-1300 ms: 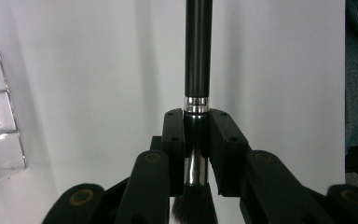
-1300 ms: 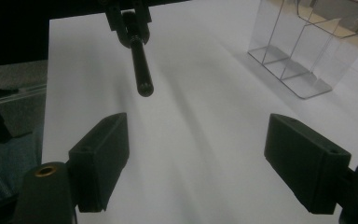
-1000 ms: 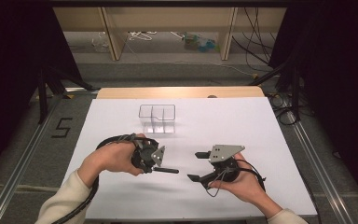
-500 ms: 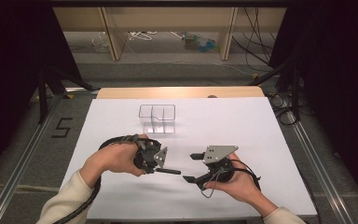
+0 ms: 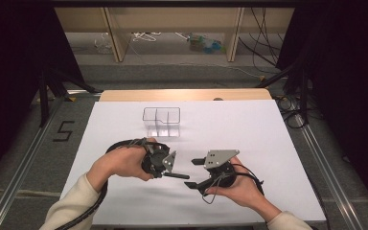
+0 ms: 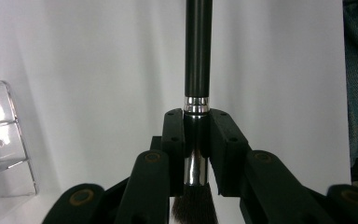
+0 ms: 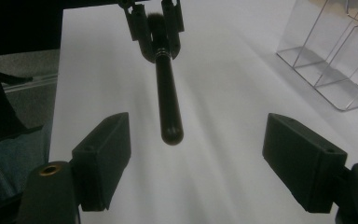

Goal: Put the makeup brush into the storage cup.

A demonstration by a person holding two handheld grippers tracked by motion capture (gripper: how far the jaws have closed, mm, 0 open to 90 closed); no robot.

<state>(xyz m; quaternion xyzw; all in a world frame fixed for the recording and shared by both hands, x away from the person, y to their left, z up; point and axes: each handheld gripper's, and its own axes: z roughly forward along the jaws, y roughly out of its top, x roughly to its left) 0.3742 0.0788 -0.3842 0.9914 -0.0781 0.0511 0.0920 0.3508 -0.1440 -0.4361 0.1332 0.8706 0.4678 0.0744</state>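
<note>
High view: white table point(image 5: 268, 143), grey floor point(image 5: 24, 143).

Clear plastic divided organizer point(image 5: 161, 121) on white table sheet point(image 5: 249, 129), wooden shelving point(image 5: 172, 28) behind, floor cables point(image 5: 268, 28)

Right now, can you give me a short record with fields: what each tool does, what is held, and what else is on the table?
left tool: shut on the brush, jaws clamped at its metal ferrule
brush: black handle pointing away from the left tool toward the right tool, bristles toward the hand
right tool: open, jaws wide apart, facing the handle end, not touching it
clear organizer: empty transparent box with compartments, farther back on the table
table: white surface
</note>
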